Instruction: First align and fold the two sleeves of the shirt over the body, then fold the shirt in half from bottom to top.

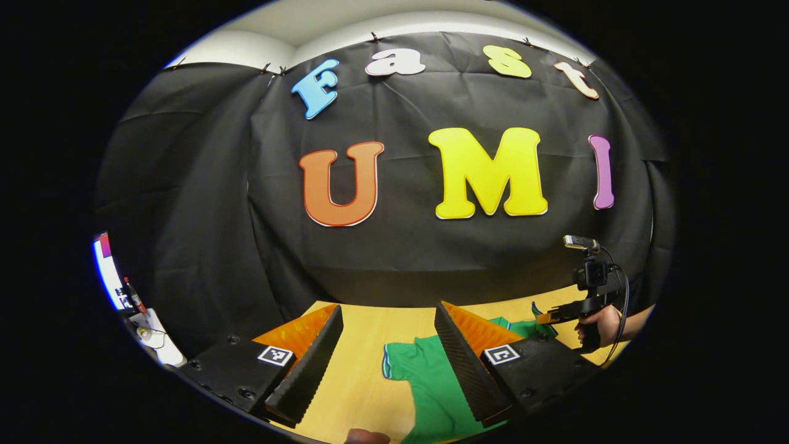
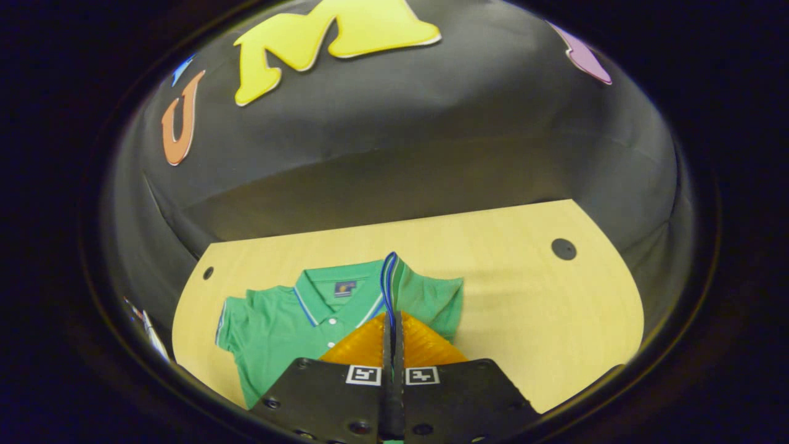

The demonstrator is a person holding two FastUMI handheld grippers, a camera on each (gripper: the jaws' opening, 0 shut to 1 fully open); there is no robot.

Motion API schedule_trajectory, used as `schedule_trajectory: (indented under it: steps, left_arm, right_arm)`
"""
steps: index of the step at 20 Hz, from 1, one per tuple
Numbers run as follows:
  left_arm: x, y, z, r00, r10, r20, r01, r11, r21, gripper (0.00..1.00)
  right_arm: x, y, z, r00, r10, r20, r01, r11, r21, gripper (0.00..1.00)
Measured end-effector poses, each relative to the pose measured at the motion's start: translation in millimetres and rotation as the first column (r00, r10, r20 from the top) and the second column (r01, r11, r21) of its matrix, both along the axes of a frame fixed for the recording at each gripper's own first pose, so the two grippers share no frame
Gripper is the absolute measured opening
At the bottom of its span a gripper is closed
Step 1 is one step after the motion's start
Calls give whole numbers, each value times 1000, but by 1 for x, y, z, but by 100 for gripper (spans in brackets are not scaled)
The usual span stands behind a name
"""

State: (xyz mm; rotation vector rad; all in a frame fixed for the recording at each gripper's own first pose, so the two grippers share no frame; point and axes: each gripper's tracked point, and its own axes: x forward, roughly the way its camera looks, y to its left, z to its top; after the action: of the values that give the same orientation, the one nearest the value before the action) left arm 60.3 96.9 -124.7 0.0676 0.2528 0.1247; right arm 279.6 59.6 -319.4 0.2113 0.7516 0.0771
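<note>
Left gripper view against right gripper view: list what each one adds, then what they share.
Left gripper view: open left tongs, a hand holding the right tongs, a screen edge. Right gripper view: the collar, a table hole, the tongs shut on a lifted sleeve cuff. Shared: green shirt, wooden table, black cloth wall.

Shirt (image 2: pixel 290 320) is laid flat on the counter (image 2: pixel 542 308), toward its left half in the right gripper view, collar (image 2: pixel 336 290) toward the booth wall. Right gripper (image 2: pixel 392 330) is placed over the shirt's right side, a fold of sleeve (image 2: pixel 389 277) pinched upright between its jaws. Left gripper (image 1: pixel 388 345) is held above the shirt's left sleeve (image 1: pixel 410 364), jaws spread apart.
</note>
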Motion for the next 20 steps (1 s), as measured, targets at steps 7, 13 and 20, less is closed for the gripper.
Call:
schedule_trajectory:
  steps: [7,13,20]
  left_arm:
    - [-20,51,3,999,47,-5,-47,999,22,96]
    - [-24,63,-2,999,41,-7,-41,999,5,96]
    - [14,44,-60,995,-69,-75,58,989,-135,96]
  right_arm:
    - [-6,66,-12,999,31,-40,-32,999,-24,0]
    - [-18,83,23,998,31,55,-30,999,-29,94]
    - [-74,68,101,980,46,196,-33,997,-71,96]
